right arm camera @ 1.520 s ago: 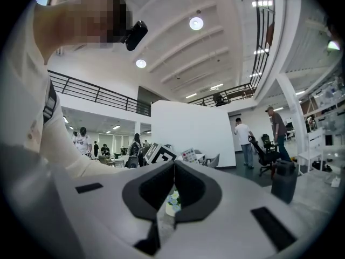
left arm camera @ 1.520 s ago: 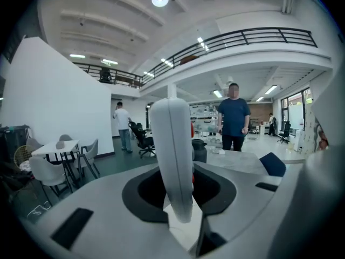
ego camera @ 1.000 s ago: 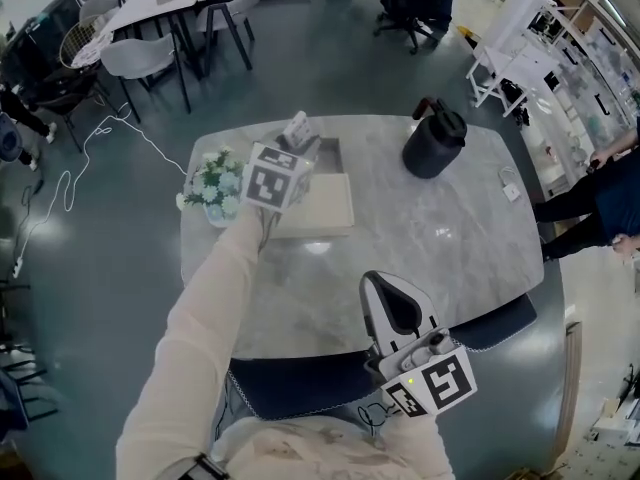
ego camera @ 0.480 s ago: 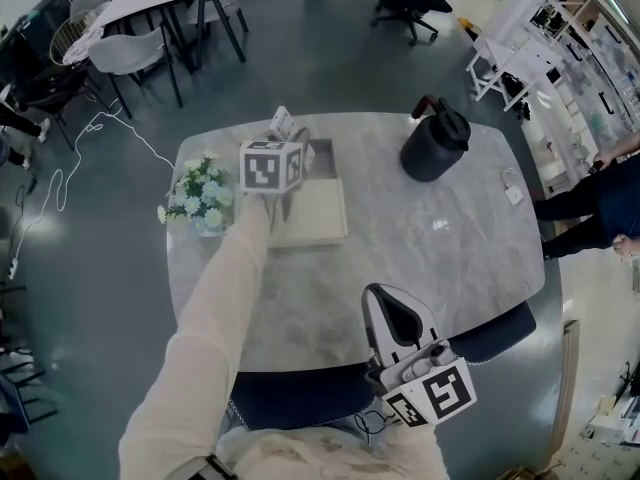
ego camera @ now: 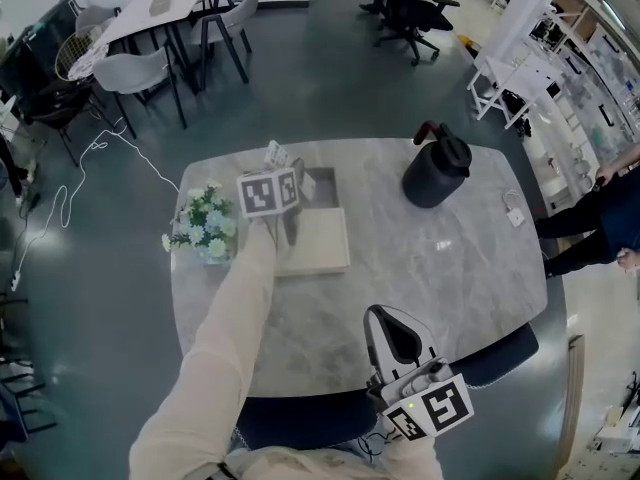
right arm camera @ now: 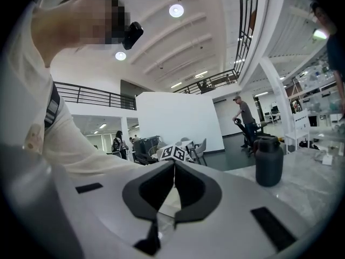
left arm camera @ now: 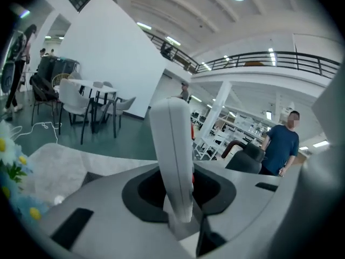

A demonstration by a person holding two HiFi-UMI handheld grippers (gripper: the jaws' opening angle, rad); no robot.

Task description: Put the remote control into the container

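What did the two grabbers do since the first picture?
The left gripper came down lower toward the container, rolling as it went, and still clamps the remote control. Nothing was let go. The right gripper stays by the near edge of the table, shut and empty. The black jug and the flowers stayed put.

L gripper (ego camera: 291,224): pale grey shell, black pad recesses, black rect. slots, b/w square-marker cube (ego camera: 268,193) on back. R gripper (ego camera: 387,313): same build, white w/ black oval inner face, rounded tips, grey knobs, green LED (ego camera: 410,407), 2nd cube (ego camera: 436,409) w/ same markers, thin black cable (ego camera: 368,417) at base. Arms in loose cream long sleeves (ego camera: 215,368). Cream shirt (right arm camera: 32,139), dark striped strap (right arm camera: 52,108) at shoulder. Small black cam (right arm camera: 132,34) on head.
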